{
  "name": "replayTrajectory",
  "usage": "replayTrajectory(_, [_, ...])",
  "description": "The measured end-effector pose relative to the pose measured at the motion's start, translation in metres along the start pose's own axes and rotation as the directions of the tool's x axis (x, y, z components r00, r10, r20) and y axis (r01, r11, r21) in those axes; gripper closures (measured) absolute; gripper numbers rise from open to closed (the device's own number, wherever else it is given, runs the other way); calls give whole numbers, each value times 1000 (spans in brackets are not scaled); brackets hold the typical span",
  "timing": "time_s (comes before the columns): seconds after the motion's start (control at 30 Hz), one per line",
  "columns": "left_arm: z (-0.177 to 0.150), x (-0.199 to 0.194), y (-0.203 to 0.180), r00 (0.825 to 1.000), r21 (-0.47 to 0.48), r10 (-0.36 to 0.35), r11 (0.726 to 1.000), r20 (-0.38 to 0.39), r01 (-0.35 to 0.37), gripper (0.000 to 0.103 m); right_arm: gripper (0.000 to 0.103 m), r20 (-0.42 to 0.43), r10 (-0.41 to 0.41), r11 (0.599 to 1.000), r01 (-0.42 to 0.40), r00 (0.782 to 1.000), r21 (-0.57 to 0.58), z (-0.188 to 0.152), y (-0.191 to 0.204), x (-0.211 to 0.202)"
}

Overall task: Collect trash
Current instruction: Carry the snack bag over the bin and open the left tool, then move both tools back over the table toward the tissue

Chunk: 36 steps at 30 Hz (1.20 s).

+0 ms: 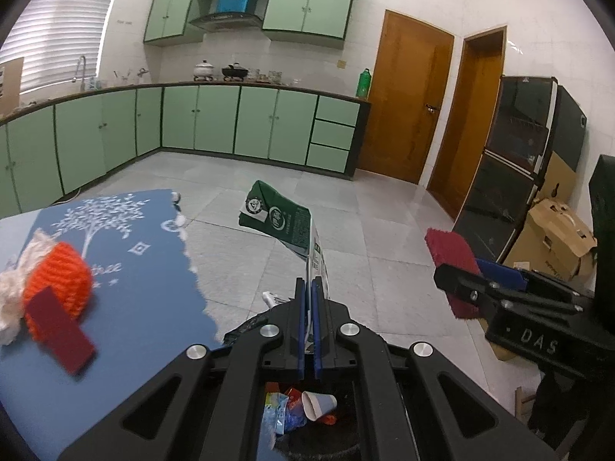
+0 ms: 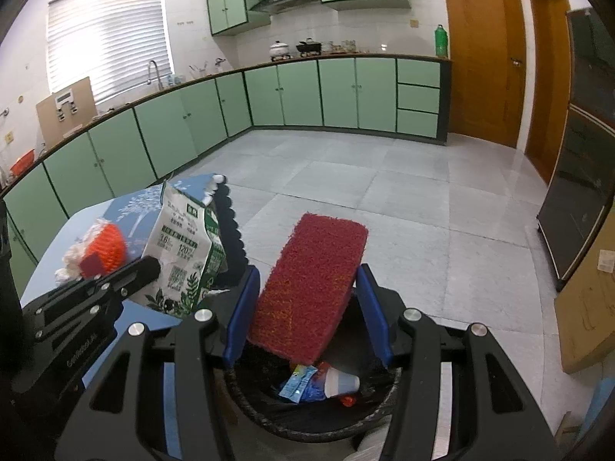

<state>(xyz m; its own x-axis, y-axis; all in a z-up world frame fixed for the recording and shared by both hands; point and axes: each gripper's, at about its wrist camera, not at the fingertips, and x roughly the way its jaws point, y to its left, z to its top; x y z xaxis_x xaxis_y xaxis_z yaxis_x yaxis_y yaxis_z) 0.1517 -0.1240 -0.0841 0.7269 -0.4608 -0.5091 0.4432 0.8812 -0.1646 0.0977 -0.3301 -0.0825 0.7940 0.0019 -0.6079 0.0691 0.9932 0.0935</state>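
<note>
Trash bin [image 2: 307, 418] sits on the floor below both grippers, holding a paper cup [image 2: 341, 382] and wrappers [image 2: 298, 384]. Beside it, an orange knit item [image 1: 57, 276] lies on the blue table [image 1: 127, 299]. Left gripper [image 1: 307, 292] pinches a flattened milk carton [image 1: 286, 221] tight; right gripper [image 2: 307, 299], spread wide, clasps a red scouring pad [image 2: 311, 284].

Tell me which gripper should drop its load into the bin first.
Right, probably. The right gripper holds the red scouring pad directly above the trash bin; the left gripper pinches the green carton beside it.
</note>
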Motion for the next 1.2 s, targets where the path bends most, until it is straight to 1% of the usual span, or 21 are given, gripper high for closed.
replayTrajectory(0.27, [2,50,-9,998,-10,-29,1000,-55,28,100,53,-62,-25,999,28,998,34,-8,-31,40])
replayTrajectory(0.33, [0,65,-10,995,-16,-52,999,-84,51,100,52,-82,-36,999,39,996,35,-12,-37,53])
replayTrajectory(0.37, [-1,71,-10,994,-22,-56,998,-94,54,99,50,-94,-39,998,43,995,35,-14,-39,59])
replayTrajectory(0.4, [-1,73,-9,994,-27,-54,998,-95,52,98,42,-124,-44,998,47,991,28,-17,-42,69])
replayTrajectory(0.43, [-1,76,-8,993,-32,-58,998,-100,55,95,35,-136,-52,998,57,989,26,-20,-43,75])
replayTrajectory(0.47, [-1,78,-6,992,-38,-67,997,-109,63,86,30,-141,-62,997,67,988,27,-22,-44,79])
replayTrajectory(0.5, [-1,78,-5,992,-38,-61,998,-108,57,78,30,-151,-69,997,74,986,30,-24,-47,84])
replayTrajectory(0.53, [-1,77,-4,993,-36,-51,998,-104,47,75,30,-162,-68,997,74,984,35,-27,-49,88])
replayTrajectory(0.57, [-1,75,-1,994,-36,-44,999,-98,40,72,29,-164,-68,996,75,984,40,-28,-49,88])
replayTrajectory(0.67, [2,71,10,995,-52,-26,998,-97,21,69,27,-152,-67,995,77,986,58,-29,-49,84])
replayTrajectory(0.73, [4,64,17,996,-67,-8,998,-88,2,65,23,-137,-73,995,82,988,57,-28,-47,78])
replayTrajectory(0.77, [5,57,22,997,-70,5,997,-78,-11,61,17,-129,-75,995,83,989,56,-27,-45,74])
replayTrajectory(0.8, [6,53,24,997,-71,15,997,-72,-20,54,13,-114,-74,995,81,991,58,-25,-41,67])
replayTrajectory(0.93, [10,21,40,997,-71,65,995,-29,-67,44,12,-80,-47,996,52,996,67,-16,-28,49])
replayTrajectory(1.0, [12,6,48,996,-74,92,993,-15,-93,34,9,-59,-27,996,32,998,78,-11,-20,39])
replayTrajectory(1.07, [13,-13,60,994,-87,113,990,0,-112,29,8,-39,-4,997,7,999,82,-6,-10,30])
replayTrajectory(1.2, [9,-52,88,982,-113,187,977,29,-183,16,5,12,48,996,-49,999,71,4,21,10])
